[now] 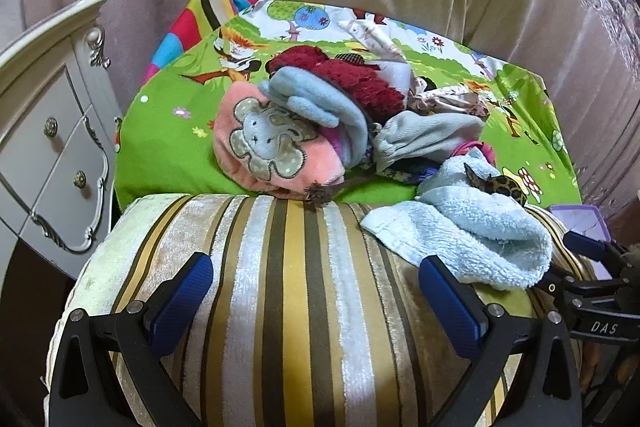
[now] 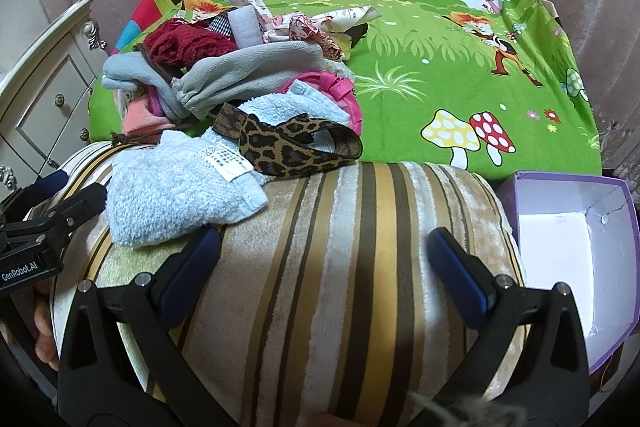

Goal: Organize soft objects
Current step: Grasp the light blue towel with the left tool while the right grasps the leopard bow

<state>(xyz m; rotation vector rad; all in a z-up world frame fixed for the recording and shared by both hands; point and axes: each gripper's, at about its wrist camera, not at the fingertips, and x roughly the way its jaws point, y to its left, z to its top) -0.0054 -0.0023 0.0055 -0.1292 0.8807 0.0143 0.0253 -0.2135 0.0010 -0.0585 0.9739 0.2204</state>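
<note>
Right now both claws hover over a striped cushion (image 2: 320, 267), each with its jaws spread wide and holding nothing: the left gripper (image 1: 316, 307) sits near the cushion's left half, the right gripper (image 2: 324, 267) near its right half. A light blue towel (image 2: 176, 195) droops over the cushion's far edge, with a leopard-print band (image 2: 288, 143) lying against it. Behind, on a green cartoon sheet (image 2: 460, 75), the rest of the soft things are heaped together: a pink elephant cloth (image 1: 264, 147), a dark red knit (image 1: 352, 79) and a grey cloth (image 2: 248, 71). A purple box (image 2: 576, 247) stands open just right of the cushion
</note>
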